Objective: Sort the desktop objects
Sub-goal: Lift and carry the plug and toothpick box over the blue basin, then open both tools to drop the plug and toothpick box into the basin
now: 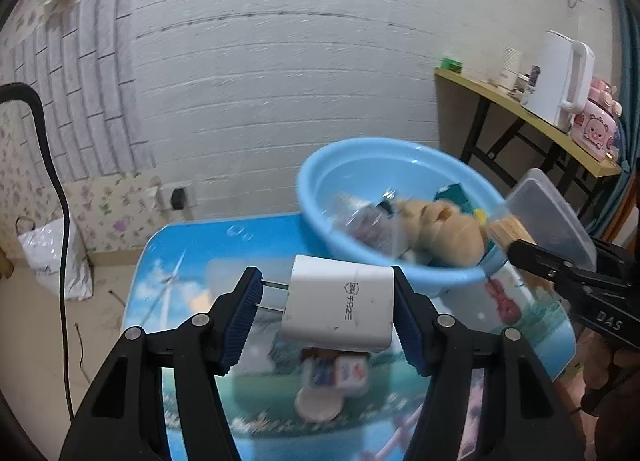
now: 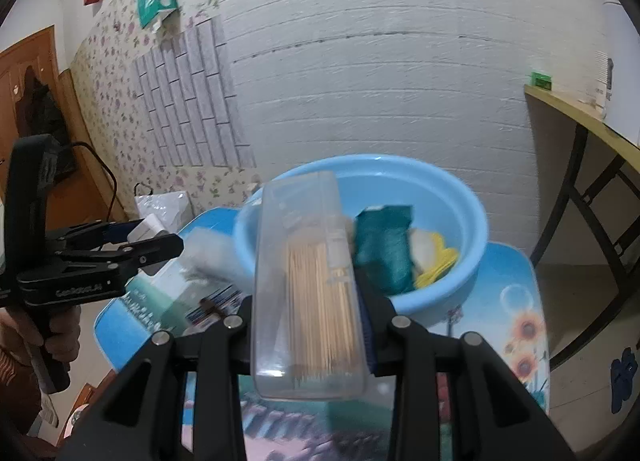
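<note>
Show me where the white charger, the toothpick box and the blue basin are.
white charger (image 1: 340, 303): left wrist view, middle of its printed face.
toothpick box (image 2: 310, 285): right wrist view, clear front over the toothpicks.
blue basin (image 1: 320, 173): left wrist view, bare inner wall at left.

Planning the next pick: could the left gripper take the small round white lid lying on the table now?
Probably not: the left gripper is shut on the white plug-in charger, which hangs above the small round white lid.
</note>
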Motion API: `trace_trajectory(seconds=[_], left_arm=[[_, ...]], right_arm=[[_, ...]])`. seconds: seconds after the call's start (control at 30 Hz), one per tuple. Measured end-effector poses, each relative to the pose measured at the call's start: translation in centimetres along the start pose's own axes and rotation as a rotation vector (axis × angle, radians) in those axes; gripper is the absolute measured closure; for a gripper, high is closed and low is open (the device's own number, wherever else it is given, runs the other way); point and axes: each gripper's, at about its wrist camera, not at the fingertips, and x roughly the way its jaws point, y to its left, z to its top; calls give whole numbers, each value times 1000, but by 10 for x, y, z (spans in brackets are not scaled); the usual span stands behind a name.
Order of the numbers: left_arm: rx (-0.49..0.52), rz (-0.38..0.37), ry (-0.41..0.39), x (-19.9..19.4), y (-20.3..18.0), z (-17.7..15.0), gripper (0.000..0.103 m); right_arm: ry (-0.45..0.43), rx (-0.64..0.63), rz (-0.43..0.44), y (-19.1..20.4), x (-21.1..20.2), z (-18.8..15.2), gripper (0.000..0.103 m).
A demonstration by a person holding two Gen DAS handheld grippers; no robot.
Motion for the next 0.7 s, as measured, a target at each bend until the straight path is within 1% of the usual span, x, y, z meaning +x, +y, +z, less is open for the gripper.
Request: trace_trajectory(seconds=[0.13, 0.33, 0.47, 0.57, 0.7], left_arm=[[56, -18, 11, 17, -21, 15, 41], [101, -57, 6, 38, -44, 42, 41], [112, -66, 5, 52, -54, 58, 41], [113, -82, -9, 64, -57, 64, 41], [95, -73, 8, 83, -55, 67, 42]], right_arm=[[2, 27, -9, -19, 16, 13, 70], [-9, 50, -16, -40, 34, 29, 70], [-1, 45, -31, -49, 50, 39, 70], [38, 37, -71, -52, 69, 44, 69], [48, 31, -53, -52, 85, 44, 69]])
